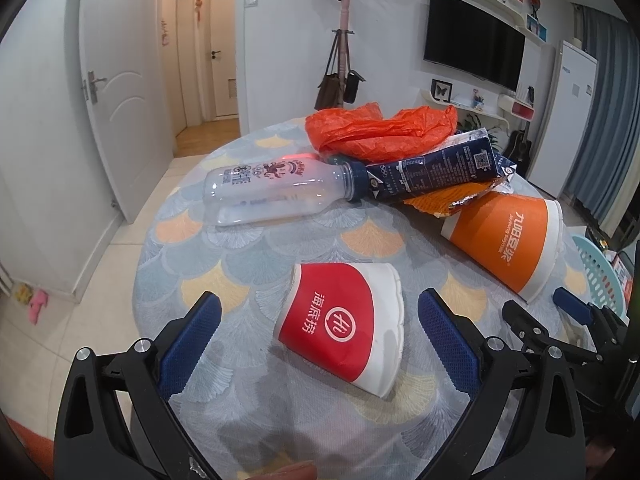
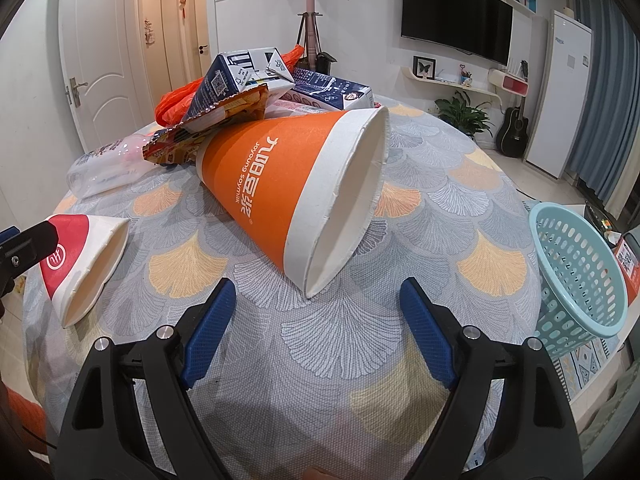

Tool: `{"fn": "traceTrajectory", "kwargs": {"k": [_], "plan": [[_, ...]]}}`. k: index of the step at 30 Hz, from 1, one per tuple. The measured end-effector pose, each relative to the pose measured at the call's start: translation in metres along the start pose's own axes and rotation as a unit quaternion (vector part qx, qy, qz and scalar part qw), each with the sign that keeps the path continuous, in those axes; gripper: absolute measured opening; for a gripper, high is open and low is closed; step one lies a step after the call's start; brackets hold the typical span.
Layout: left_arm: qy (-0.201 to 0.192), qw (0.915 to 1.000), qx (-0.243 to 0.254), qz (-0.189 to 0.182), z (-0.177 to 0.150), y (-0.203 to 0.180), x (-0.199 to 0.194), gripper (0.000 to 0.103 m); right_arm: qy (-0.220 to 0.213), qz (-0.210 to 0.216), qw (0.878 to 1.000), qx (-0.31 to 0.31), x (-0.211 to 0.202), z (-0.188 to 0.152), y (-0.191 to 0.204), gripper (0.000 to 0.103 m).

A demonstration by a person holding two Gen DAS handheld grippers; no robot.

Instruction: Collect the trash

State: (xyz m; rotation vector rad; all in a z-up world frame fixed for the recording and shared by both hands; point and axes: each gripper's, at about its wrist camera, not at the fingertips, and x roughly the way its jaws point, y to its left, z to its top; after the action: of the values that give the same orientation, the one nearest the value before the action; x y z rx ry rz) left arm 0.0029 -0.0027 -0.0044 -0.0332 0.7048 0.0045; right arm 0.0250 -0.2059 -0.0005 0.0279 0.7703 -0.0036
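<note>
trash [image 2: 296,196] strewn on a round counter [image 2: 440,216] with a fan-pattern cloth.
cups, bottle [image 1: 276,190], cartons and orange bag [image 1: 380,128] lie there; both grippers' fingers [image 2: 212,332] spread wide, empty; white doors, wall television [image 2: 456,28] behind.

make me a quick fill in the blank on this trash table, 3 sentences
1. The cup lying in front of the left gripper is white and ____.
2. The orange cup lies on its ____.
3. The basket beside the table is light ____.

Missing words: red; side; blue
</note>
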Motion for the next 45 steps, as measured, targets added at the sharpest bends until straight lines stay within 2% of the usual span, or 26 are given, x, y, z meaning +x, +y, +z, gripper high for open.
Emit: {"fn": "traceTrajectory", "kwargs": {"k": [45], "plan": [[-0.001, 1.0, 0.0, -0.003, -0.0006, 0.0, -0.0027, 0.096, 0.0, -0.006, 1.0, 0.001, 0.0026, 0.0003, 0.0005, 0.08]]}}
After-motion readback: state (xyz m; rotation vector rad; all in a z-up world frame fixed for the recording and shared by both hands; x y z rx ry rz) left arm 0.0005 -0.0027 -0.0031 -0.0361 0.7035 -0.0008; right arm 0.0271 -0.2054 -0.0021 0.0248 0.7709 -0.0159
